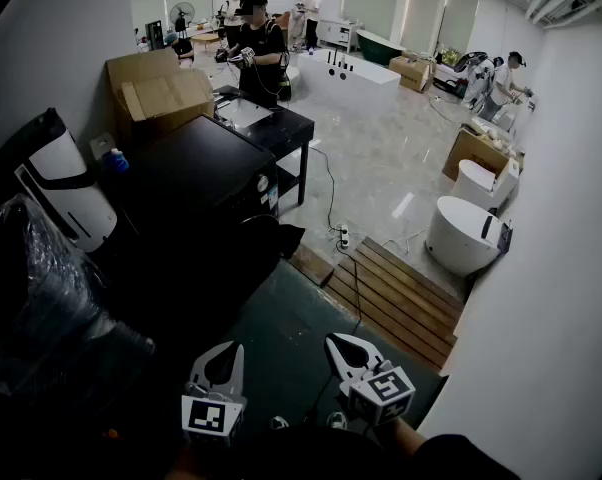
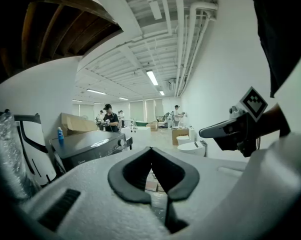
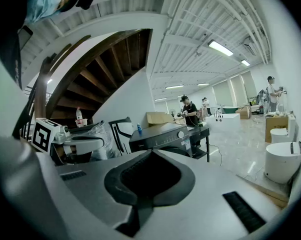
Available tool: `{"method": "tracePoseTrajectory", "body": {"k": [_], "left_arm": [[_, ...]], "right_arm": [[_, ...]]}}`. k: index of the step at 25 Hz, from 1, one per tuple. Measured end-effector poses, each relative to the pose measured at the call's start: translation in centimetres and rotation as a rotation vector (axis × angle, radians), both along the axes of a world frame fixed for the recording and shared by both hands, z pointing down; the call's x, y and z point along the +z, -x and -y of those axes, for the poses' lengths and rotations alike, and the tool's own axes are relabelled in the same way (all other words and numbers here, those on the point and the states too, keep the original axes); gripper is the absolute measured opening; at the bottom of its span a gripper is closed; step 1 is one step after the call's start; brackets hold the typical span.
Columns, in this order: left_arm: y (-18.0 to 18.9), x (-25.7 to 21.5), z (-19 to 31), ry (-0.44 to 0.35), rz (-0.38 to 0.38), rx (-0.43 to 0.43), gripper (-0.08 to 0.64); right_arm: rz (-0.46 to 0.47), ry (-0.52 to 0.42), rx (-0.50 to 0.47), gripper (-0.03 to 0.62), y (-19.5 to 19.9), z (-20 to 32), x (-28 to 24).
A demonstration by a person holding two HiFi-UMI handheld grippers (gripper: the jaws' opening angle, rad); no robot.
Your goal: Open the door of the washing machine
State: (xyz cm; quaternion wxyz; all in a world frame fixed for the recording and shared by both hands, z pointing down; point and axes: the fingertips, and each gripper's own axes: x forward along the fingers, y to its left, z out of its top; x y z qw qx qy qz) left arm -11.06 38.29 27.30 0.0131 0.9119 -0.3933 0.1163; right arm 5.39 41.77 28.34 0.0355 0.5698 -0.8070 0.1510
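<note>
The black washing machine [image 1: 206, 173] stands to the left ahead of me, its front face [image 1: 266, 230] turned right. It also shows in the left gripper view as a dark washing machine [image 2: 90, 145] and in the right gripper view as a washing machine [image 3: 164, 133] with a control knob. The door is too dark to make out. My left gripper [image 1: 225, 352] and right gripper [image 1: 341, 345] hang low in the head view, well short of the machine, both shut and holding nothing. The left gripper [image 2: 150, 149] and the right gripper [image 3: 150, 153] show closed tips in their own views.
A cardboard box [image 1: 159, 93] and a blue bottle [image 1: 116, 160] sit behind the machine. A black table [image 1: 276, 126] stands beyond it, with a person [image 1: 256, 53] behind. A wooden pallet [image 1: 396, 298], a power strip [image 1: 343, 236] and a white toilet [image 1: 464, 233] are at right. Plastic-wrapped goods [image 1: 41, 298] crowd the left.
</note>
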Motion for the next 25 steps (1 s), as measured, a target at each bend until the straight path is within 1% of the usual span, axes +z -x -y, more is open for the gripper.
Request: {"method": "tracePoseTrajectory", "body": {"k": [4,7,11,13,18,19,21,25], "left_arm": [[0.7,0.3,0.2,0.006,-0.005,0.005,0.017],[1.2,0.6,0.4,0.009,-0.013,0.017,0.017],[1.8,1.0,0.8,-0.009,-0.021,0.039,0.018],[1.9,1.5,1.0,0.0,-0.016,0.054,0.02],[1.7,2.8,2.3,0.032,-0.01,0.066,0.025],[1.6,3.0,2.7,0.039,-0.01,0.07,0.043],[1.3,3.4,3.6,0.052,-0.007,0.075,0.109],[0.6,4.1,6.3,0.06,0.004,0.041,0.137]], "right_arm": [[0.007,-0.012,0.02,0.002,0.4,0.2,-0.1],[0.012,-0.039,0.034,0.003,0.8,0.3,-0.4],[0.006,-0.068,0.055,0.005,1.4,0.5,-0.7],[0.01,-0.07,0.064,0.057,1.6,0.7,-0.5],[0.01,-0.037,0.076,0.098,1.4,1.9,0.6],[0.012,-0.029,0.078,0.109,1.2,2.3,0.9],[0.01,-0.019,0.086,0.114,0.6,3.4,1.4],[0.013,-0.006,0.064,0.129,-0.9,6.6,2.3]]}}
